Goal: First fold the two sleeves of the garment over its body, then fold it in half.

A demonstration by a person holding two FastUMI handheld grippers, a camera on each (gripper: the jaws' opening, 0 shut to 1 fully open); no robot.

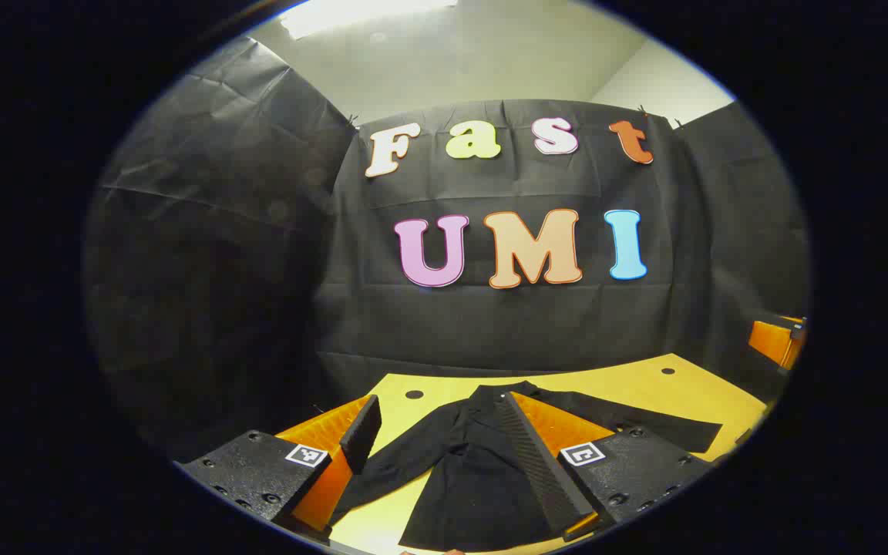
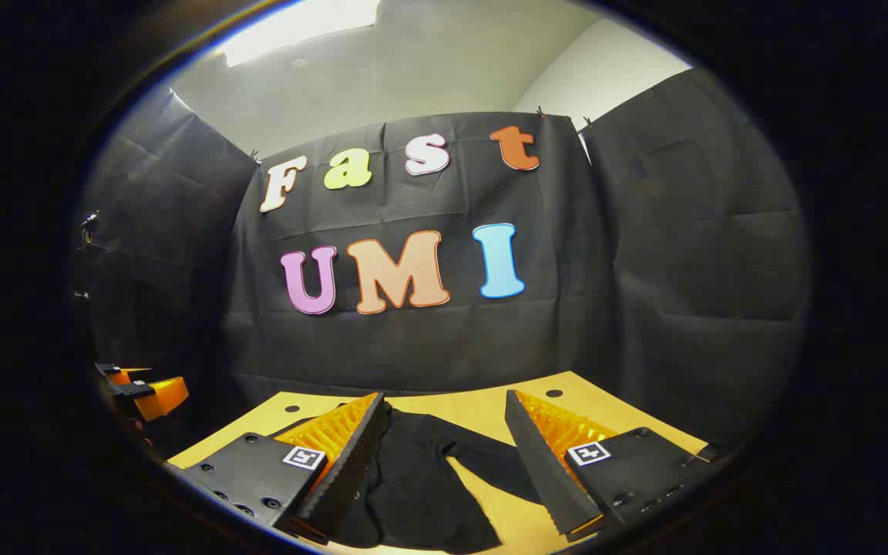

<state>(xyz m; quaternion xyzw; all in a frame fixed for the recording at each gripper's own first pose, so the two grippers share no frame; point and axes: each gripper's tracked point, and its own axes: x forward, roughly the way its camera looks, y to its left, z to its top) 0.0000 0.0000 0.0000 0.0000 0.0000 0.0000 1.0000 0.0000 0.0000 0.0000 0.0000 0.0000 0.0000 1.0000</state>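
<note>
A black long-sleeved garment (image 1: pixel 475 478) lies flat on the yellow table (image 1: pixel 675 385), collar toward the far wall. One sleeve (image 1: pixel 390 470) angles out to the left and the other sleeve (image 1: pixel 644 428) stretches out to the right. My left gripper (image 1: pixel 440 397) hovers open above the garment's near end, holding nothing. In the right gripper view the garment (image 2: pixel 421 478) lies below my right gripper (image 2: pixel 444 395), with a sleeve (image 2: pixel 490 459) running to the right. That gripper is open too, and nothing is between its fingers.
Black cloth walls close the booth behind and beside the table (image 2: pixel 475 405). The table top has small dark holes (image 1: pixel 414 394) near its far edge. The right gripper (image 1: pixel 779 339) shows at the left gripper view's right edge, the left gripper (image 2: pixel 139 389) at the right gripper view's left edge.
</note>
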